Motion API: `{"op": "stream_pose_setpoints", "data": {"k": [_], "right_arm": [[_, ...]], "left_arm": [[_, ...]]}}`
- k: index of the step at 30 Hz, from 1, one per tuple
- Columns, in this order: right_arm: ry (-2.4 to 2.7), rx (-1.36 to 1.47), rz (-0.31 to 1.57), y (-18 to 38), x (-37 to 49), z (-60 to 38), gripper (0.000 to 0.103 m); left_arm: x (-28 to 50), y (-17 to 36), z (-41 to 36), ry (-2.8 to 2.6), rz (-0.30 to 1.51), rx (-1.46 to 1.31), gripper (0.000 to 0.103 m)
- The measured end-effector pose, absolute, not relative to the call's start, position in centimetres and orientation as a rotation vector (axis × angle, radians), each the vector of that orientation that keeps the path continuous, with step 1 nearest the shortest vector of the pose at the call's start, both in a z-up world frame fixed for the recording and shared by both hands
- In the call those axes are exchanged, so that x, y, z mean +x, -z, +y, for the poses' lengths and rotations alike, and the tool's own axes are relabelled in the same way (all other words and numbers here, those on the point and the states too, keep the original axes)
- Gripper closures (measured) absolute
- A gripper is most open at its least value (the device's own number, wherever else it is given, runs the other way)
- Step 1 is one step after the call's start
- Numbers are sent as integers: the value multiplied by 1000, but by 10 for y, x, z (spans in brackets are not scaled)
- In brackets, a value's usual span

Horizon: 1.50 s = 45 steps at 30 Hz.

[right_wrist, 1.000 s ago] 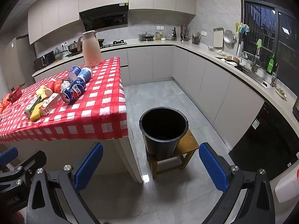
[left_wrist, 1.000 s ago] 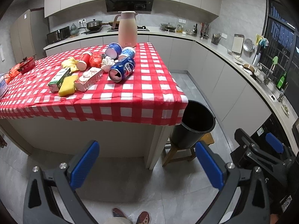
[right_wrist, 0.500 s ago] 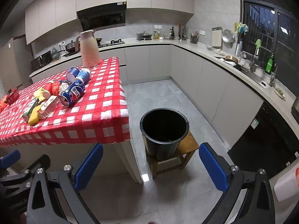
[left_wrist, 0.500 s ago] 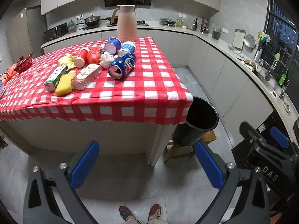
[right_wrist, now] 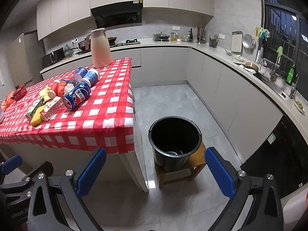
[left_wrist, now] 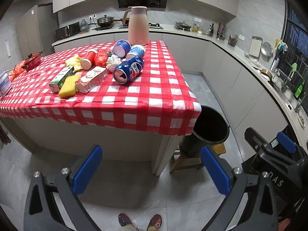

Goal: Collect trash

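You face a kitchen island under a red checked tablecloth (left_wrist: 154, 104), where the trash lies in a cluster: a tipped blue soda can (left_wrist: 128, 69), cups, cartons and a yellow sponge (left_wrist: 67, 85). A pink thermos jug (left_wrist: 138, 26) stands behind it. Your left gripper (left_wrist: 151, 170) and right gripper (right_wrist: 155, 172) both gape empty over the floor, well short of the table, with the black bucket (right_wrist: 174, 141) on its wooden stool (right_wrist: 194, 163) beside the corner.
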State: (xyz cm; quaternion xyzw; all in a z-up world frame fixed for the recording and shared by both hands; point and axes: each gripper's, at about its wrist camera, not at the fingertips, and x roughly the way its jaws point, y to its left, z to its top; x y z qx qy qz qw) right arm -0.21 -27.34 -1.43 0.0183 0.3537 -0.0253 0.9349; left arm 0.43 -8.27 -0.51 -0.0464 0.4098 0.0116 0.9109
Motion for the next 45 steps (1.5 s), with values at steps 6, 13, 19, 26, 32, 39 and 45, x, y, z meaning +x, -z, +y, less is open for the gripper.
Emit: {"op": "stream_pose_setpoints", "data": {"k": [6, 13, 19, 26, 32, 39, 45], "right_arm": [[53, 37, 725, 14, 0, -281, 0], [47, 35, 717, 13, 0, -287, 0], [37, 34, 715, 12, 1, -289, 0], [31, 36, 714, 11, 1, -291, 0], [29, 39, 713, 11, 1, -291, 0], [23, 38, 712, 10, 4, -291, 0], [9, 35, 710, 10, 10, -290, 0]], "left_arm": [[3, 2, -88, -26, 836, -93, 0], [6, 2, -92, -35, 833, -98, 0], [7, 1, -93, -41, 831, -99, 0], [7, 0, -94, -46, 828, -94, 0], [7, -1, -95, -49, 825, -94, 0], [7, -2, -95, -51, 826, -94, 0], [12, -4, -93, -63, 827, -93, 0]]}}
